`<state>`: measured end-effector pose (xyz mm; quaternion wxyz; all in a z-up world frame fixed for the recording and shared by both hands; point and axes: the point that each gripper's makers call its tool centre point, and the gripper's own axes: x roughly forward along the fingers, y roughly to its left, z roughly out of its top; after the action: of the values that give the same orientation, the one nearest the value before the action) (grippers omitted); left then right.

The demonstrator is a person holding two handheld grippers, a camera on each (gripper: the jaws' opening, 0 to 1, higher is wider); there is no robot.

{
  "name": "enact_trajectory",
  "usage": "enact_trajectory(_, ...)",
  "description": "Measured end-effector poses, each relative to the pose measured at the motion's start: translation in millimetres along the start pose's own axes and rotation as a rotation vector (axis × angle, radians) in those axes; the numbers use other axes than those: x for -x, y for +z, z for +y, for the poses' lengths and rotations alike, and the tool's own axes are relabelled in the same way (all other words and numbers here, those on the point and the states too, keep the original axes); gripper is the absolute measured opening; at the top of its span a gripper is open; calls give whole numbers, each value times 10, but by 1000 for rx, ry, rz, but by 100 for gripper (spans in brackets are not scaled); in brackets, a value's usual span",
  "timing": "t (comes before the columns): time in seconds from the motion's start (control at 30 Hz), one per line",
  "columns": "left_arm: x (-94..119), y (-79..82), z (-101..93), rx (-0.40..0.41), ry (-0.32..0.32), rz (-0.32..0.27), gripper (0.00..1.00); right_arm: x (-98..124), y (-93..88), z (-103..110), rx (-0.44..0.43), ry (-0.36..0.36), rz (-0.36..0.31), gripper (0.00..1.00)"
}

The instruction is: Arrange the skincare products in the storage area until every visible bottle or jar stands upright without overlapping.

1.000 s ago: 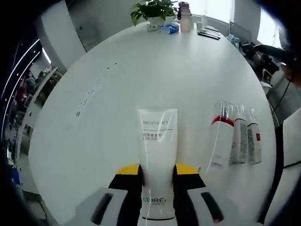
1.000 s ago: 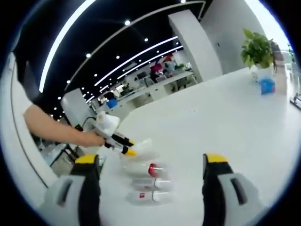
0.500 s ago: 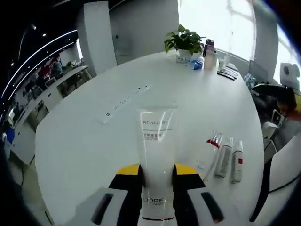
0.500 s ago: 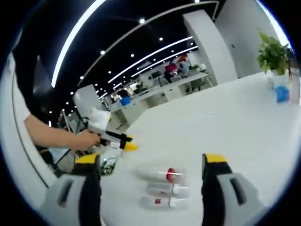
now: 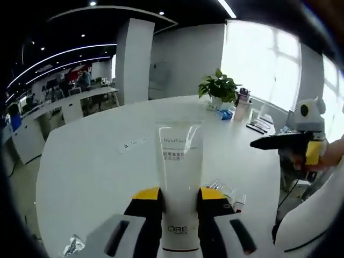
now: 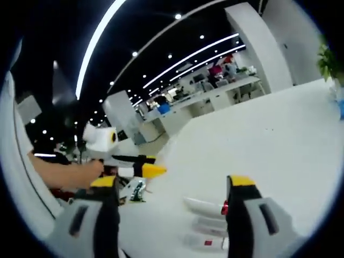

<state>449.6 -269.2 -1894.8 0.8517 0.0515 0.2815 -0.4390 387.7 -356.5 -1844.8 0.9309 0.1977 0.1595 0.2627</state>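
Skincare tube (image 5: 179,177), white, clamped between the left gripper (image 5: 180,200) jaws, centre bottom of the left gripper view. Round white table (image 5: 97,172) spreads below; open office with ceiling light strips behind, bright window upper right. Potted plant (image 5: 217,88) and small items at table's far edge. Bottles (image 5: 228,194) lie just right of the jaws on the table. Right gripper (image 6: 172,185) spread wide, nothing between its jaws; bottles (image 6: 207,217) lying low centre.
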Motion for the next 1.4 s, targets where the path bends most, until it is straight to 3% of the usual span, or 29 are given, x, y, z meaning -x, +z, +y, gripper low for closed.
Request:
enact_trajectory(0.13, 94, 39, -140, 24, -4, -41, 22, -145, 3, 144, -21, 48, 16, 77)
enact_trajectory(0.27, 157, 84, -318, 53, -35, -72, 23, -269, -31, 229, -116, 82, 44, 74)
enact_trajectory(0.47, 179, 115, -508, 36, -57, -92, 23, -380, 4, 323, -174, 138, 61, 72)
enact_trajectory(0.63, 172, 137, -671, 24, -98, -120, 23, -393, 93, 371, -196, 169, 46, 61)
enact_trajectory(0.9, 109, 151, -852, -9, -126, -109, 23, -413, 85, 433, -222, 200, 62, 41)
enact_trajectory(1.27, 95, 215, -973, -62, -137, -121, 23, -446, 44, 326, -206, 165, 101, 27)
enact_trajectory(1.4, 85, 204, -1006, -69, -147, -114, 23, -477, 32, 242, -225, 120, 108, 21)
